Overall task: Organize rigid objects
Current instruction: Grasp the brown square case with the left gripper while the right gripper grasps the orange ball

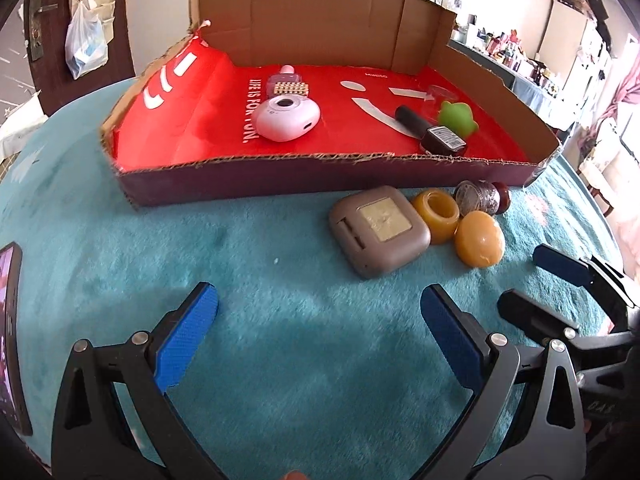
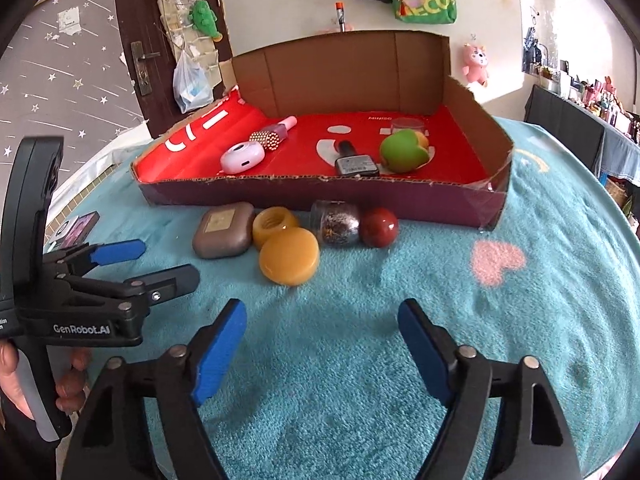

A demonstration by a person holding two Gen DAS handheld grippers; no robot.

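I'm at the approach — both my left gripper (image 1: 318, 334) and right gripper (image 2: 322, 346) hang with jaws apart, nothing between them. The round amber wax-like puck (image 2: 289, 261) lies on the teal fleece cloth (image 2: 460, 360), just outside the red-lined cardboard tray (image 2: 440, 202). Next I'd straddle it squarely.

Five items on the cloth (image 2: 400, 320), perhaps six in one box (image 2: 280, 196)

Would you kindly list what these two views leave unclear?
- Clear container, right wrist view: the green toy hides its base.
- Phone, left wrist view: cut off by the left edge.
- Nail polish bottle label: too small to read.
- Dark red ball, left wrist view: mostly behind the glitter jar.
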